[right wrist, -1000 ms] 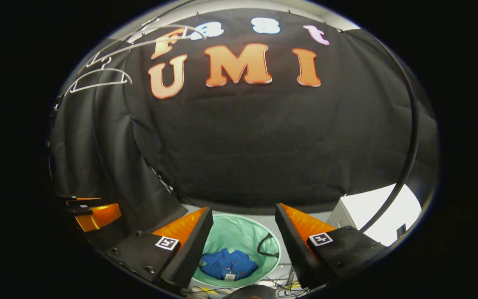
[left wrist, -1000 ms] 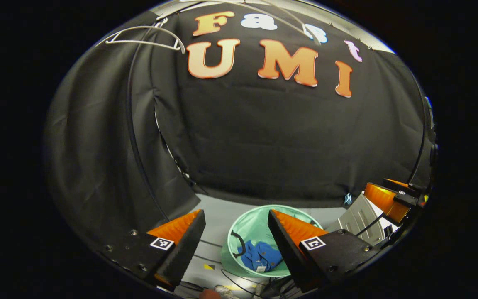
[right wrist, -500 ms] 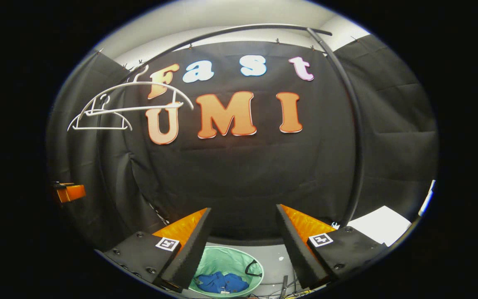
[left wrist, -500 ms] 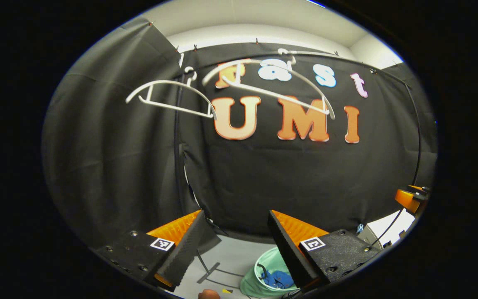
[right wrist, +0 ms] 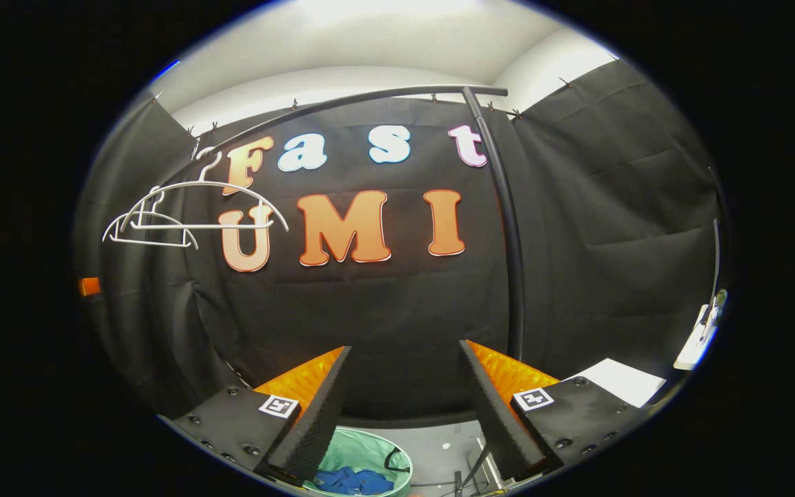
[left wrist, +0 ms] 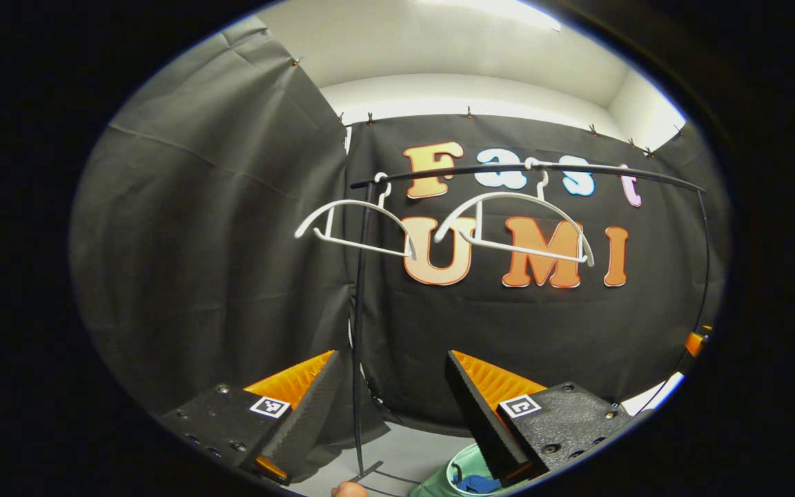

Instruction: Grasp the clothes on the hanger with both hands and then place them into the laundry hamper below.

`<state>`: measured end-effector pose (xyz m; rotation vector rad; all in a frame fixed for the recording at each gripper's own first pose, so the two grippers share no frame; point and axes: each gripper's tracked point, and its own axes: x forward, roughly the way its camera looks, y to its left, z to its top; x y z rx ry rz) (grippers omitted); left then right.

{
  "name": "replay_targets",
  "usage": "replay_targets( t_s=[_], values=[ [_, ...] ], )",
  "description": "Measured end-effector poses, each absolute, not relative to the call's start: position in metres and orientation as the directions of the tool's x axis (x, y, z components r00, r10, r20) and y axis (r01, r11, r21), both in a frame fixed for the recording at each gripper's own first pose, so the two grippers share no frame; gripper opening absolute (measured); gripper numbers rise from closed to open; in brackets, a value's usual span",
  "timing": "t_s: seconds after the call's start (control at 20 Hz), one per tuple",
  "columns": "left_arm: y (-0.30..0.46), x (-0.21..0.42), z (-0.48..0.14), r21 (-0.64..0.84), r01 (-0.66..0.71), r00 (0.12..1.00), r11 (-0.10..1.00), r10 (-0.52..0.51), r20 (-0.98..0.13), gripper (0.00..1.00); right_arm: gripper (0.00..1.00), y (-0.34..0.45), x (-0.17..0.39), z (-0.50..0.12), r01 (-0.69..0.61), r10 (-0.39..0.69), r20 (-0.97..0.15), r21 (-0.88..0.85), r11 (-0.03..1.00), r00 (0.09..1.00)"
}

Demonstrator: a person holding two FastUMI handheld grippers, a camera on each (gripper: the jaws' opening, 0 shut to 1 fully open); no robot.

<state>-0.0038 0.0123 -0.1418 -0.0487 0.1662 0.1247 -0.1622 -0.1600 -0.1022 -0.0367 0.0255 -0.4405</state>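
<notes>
Blue clothes [right wrist: 346, 479] lie crumpled inside the pale green laundry hamper [right wrist: 363, 445] on the floor; the left gripper view catches the hamper's rim [left wrist: 463, 462] and a bit of the blue clothes [left wrist: 477, 484] low down. Two bare white hangers [left wrist: 356, 228] [left wrist: 515, 224] hang side by side on the black rail [left wrist: 528, 170]; in the right gripper view those hangers [right wrist: 194, 210] sit far left. My left gripper [left wrist: 392, 397] is open with nothing between its fingers, raised well above the hamper. My right gripper [right wrist: 404, 393] is open too and holds nothing.
The rack's black upright posts [left wrist: 358, 331] [right wrist: 504, 228] stand in front of the booth's black cloth. A white box [right wrist: 622, 379] sits on the floor at the right. Cables lie near the hamper. The other gripper [left wrist: 695, 342] peeks in at the far right edge.
Both grippers have risen and tilted up away from the hamper, which has slid to the bottom edge of each view. The hangers and rail have come into fuller view. Both stayed open.
</notes>
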Motion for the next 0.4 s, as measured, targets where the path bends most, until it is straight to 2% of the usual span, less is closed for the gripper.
replay_targets(
  t_s=[0.4],
  values=[
    [0.0116,-0.0017,-0.137,-0.015,-0.11,0.983,0.994,0.106,-0.152,0.93,0.89,-0.1564,-0.1594,-0.1054,0.418,-0.42,-0.018,-0.044,0.907,0.908]
  ],
)
